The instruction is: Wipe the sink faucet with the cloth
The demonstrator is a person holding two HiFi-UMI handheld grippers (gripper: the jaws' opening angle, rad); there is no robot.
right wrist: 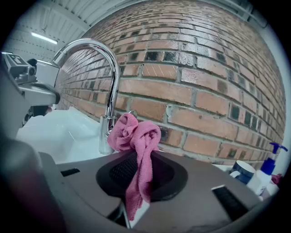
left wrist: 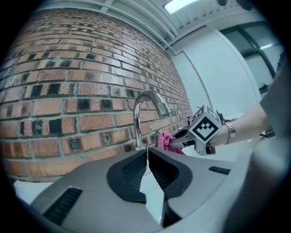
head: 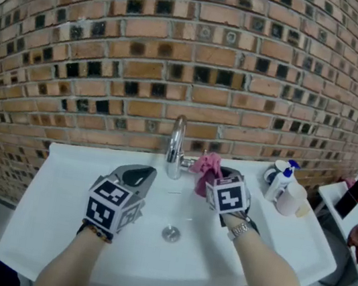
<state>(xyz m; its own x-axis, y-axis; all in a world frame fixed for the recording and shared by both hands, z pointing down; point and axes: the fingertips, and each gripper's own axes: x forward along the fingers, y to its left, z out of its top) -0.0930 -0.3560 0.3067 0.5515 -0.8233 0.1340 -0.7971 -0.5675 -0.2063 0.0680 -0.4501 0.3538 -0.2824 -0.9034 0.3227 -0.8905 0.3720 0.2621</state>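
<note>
The right gripper [right wrist: 136, 169] pinches a pink cloth [right wrist: 135, 136] in its fingers [right wrist: 119, 172], the bunched end just beside the faucet [right wrist: 110, 73] base. The left gripper [left wrist: 146, 160] hovers over the white sink [head: 77, 224], fingers [left wrist: 129, 172] pressed together on nothing.

Faucet [head: 175, 146] from above, left, right

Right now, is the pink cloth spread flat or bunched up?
Bunched up: the pink cloth is a crumpled wad clamped in the right claw, one tail hanging down between its jaws.
</note>
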